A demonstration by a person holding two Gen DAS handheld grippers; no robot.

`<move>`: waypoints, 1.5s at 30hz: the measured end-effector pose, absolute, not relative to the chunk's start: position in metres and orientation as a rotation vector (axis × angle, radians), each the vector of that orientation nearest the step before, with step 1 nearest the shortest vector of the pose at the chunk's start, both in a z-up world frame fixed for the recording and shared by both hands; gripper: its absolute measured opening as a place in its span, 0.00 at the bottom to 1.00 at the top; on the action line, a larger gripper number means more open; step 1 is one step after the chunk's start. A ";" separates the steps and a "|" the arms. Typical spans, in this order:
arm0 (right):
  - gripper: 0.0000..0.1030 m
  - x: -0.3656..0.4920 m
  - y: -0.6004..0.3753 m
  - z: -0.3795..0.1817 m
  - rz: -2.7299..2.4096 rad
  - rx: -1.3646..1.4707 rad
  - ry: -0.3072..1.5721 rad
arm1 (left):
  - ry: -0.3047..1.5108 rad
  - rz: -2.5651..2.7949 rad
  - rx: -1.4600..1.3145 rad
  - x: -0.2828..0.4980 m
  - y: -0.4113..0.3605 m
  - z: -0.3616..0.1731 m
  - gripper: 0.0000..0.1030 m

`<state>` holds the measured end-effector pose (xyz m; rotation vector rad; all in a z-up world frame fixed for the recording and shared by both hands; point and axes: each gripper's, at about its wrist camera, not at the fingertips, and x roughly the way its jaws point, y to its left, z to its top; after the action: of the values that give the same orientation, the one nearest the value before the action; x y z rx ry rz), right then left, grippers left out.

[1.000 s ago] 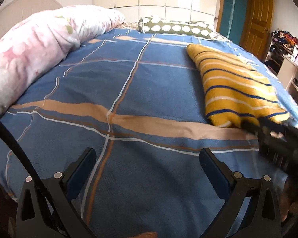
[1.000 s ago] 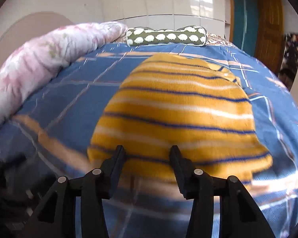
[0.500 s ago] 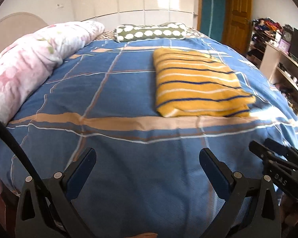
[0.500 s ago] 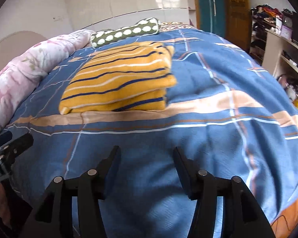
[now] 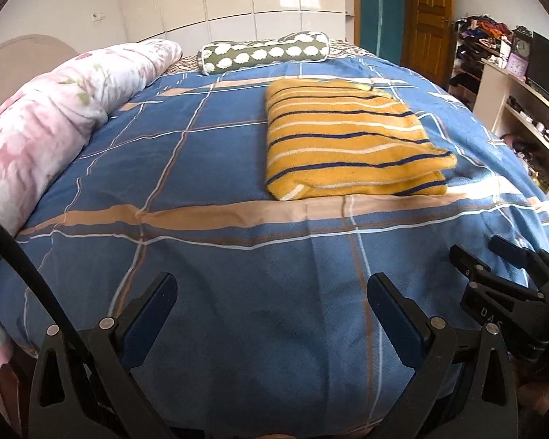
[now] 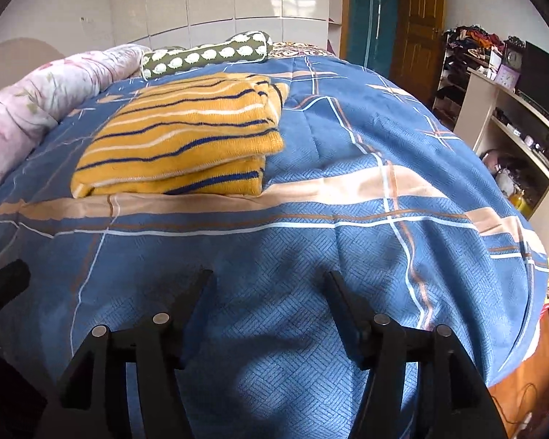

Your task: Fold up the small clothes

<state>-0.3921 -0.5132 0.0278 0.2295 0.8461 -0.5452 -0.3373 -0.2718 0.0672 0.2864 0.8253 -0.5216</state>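
A folded yellow sweater (image 5: pixel 347 146) with navy and white stripes lies flat on the blue plaid bed cover (image 5: pixel 238 139), well beyond both grippers. In the right wrist view the sweater (image 6: pixel 186 139) sits at the upper left. My left gripper (image 5: pixel 271 292) stands open over bare cover near the bed's front edge, with nothing between its fingers. My right gripper (image 6: pixel 269 285) is opening its jaws, and only bed cover shows between them. From the left wrist view the right gripper (image 5: pixel 474 247) hovers at the right, apart from the sweater.
A rolled pink floral duvet (image 5: pixel 55 128) runs along the bed's left side. A green bolster pillow (image 5: pixel 263 51) lies at the head. A white shelf unit (image 5: pixel 523 117) with clutter stands to the right, beyond it a wooden door (image 5: pixel 428 18).
Both grippers have drawn back from the sweater toward the bed's near edge. The right jaws, earlier at the sweater's hem, have widened. The sweater stays folded on the cover.
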 end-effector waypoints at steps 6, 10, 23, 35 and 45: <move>0.68 -0.384 -0.500 0.027 -0.542 0.167 0.860 | 0.857 -0.489 0.292 -0.330 -0.267 0.061 1.00; 0.68 -0.381 -0.499 0.026 -0.547 0.158 0.859 | 0.875 -0.489 0.276 -0.326 -0.263 0.058 1.00; 0.69 -0.383 -0.504 0.029 -0.560 0.182 0.835 | 0.880 -0.500 0.266 -0.325 -0.262 0.056 1.00; 0.70 -0.385 -0.506 0.029 -0.566 0.191 0.827 | 0.879 -0.511 0.272 -0.328 -0.264 0.053 1.00; 0.71 -0.380 -0.501 0.027 -0.604 0.136 0.856 | 0.891 -0.508 0.266 -0.324 -0.262 0.049 1.00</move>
<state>-0.3804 -0.5012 0.0269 0.1362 0.8564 -0.6044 -0.3244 -0.2617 0.0489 0.2660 0.8908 -0.5079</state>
